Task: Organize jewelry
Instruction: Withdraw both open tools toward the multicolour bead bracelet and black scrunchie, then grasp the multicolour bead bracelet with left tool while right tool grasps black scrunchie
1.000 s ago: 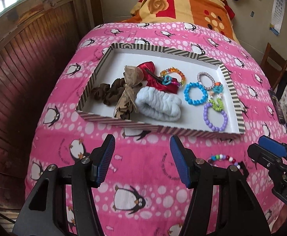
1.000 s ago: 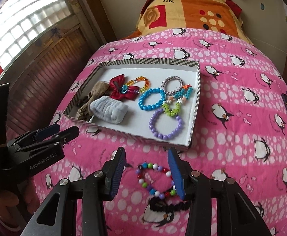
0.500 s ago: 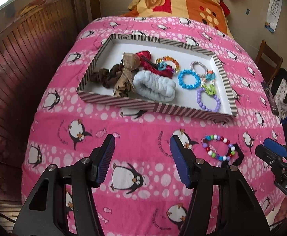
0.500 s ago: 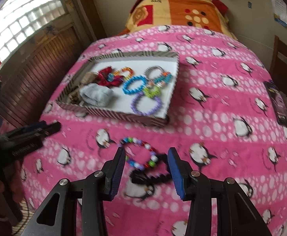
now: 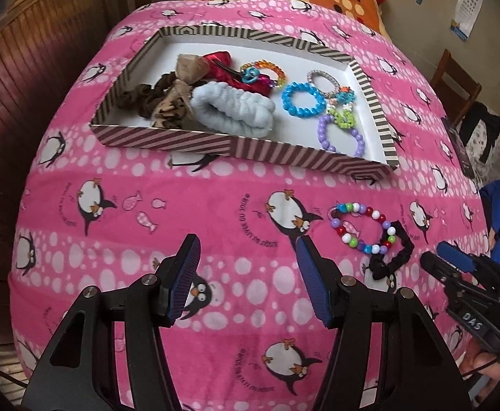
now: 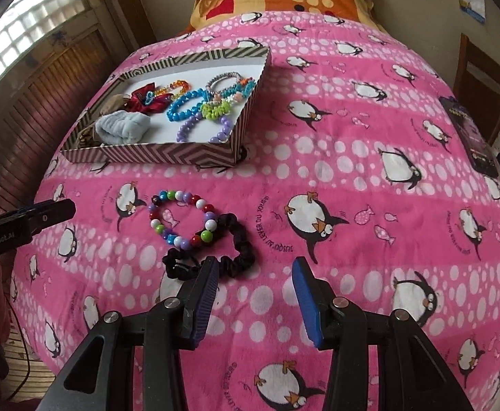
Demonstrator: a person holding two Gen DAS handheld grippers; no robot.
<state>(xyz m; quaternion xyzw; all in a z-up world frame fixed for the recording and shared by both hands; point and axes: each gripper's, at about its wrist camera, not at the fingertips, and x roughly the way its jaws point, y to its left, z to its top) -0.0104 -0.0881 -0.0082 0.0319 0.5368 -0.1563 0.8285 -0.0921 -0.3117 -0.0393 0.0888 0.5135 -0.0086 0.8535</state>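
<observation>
Left wrist view shows a multicoloured bead bracelet [image 5: 364, 228] lying flat on the pink penguin blanket [image 5: 181, 198], a loose ring of round beads in red, white, green, blue and purple. A black scrunchie [image 5: 395, 253] lies touching its near right side, crumpled into an uneven loop. Both sit on the blanket just near of the striped tray [image 5: 167, 138], outside it. Inside the tray, soft hair pieces fill the left part: a brown scrunchie [image 5: 140, 97], a pale blue fluffy band [image 5: 233, 111] and a red bow [image 5: 221, 65]. To the right lie a blue bead bracelet [image 5: 301, 99] and a purple bead bracelet [image 5: 340, 137]. The left gripper [image 5: 246, 274] hangs over bare blanket, left of the bracelet, jaws spread wide, holding and touching nothing. In the right wrist view, the right gripper [image 6: 255, 294] has its jaws likewise spread and empty; its left fingertip [image 6: 209, 270] sits just at the near edge of the black scrunchie, though contact cannot be told.
</observation>
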